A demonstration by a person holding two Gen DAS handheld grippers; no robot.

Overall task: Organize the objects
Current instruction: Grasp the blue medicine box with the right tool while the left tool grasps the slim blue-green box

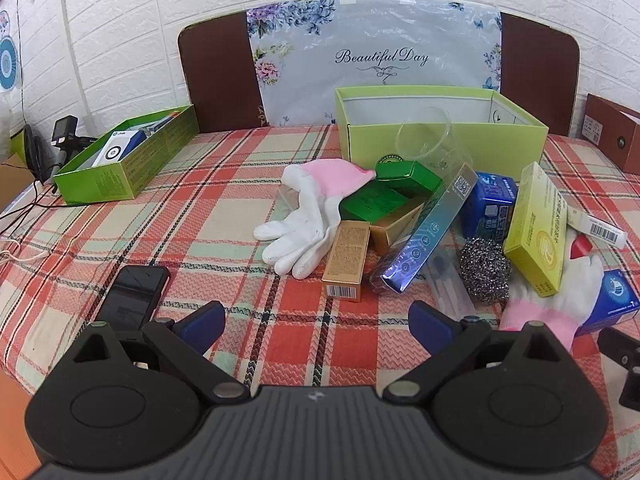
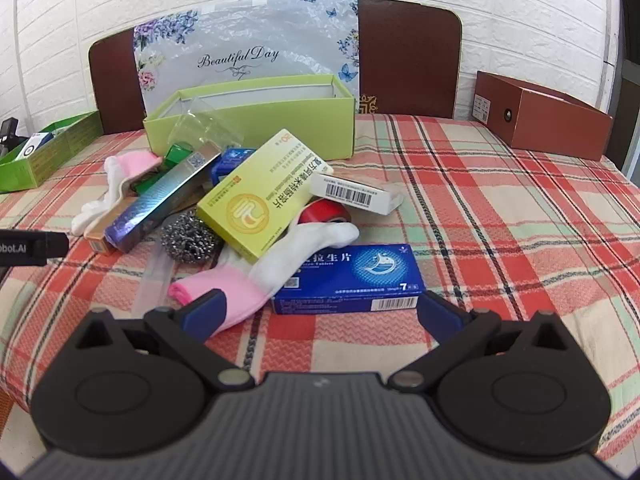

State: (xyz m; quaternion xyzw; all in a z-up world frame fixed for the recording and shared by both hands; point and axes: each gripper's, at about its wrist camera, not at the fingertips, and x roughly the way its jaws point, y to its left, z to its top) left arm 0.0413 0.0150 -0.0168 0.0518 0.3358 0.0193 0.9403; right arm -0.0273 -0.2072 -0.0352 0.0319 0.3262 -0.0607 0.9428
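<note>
Domestic room, likely a home. Evidence: plaid tablecloth (image 1: 160, 216) across the frame, white brick-pattern wall (image 1: 120, 20) at top, brown chair backs (image 2: 408, 52) behind, floral "Beautiful Day" sheet (image 1: 372, 60) at top centre, household clutter mid-frame.

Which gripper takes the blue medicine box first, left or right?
Right. The right gripper is open, and the blue medicine box lies just ahead between its fingers. From the left gripper, that box sits far right behind a glove.
</note>
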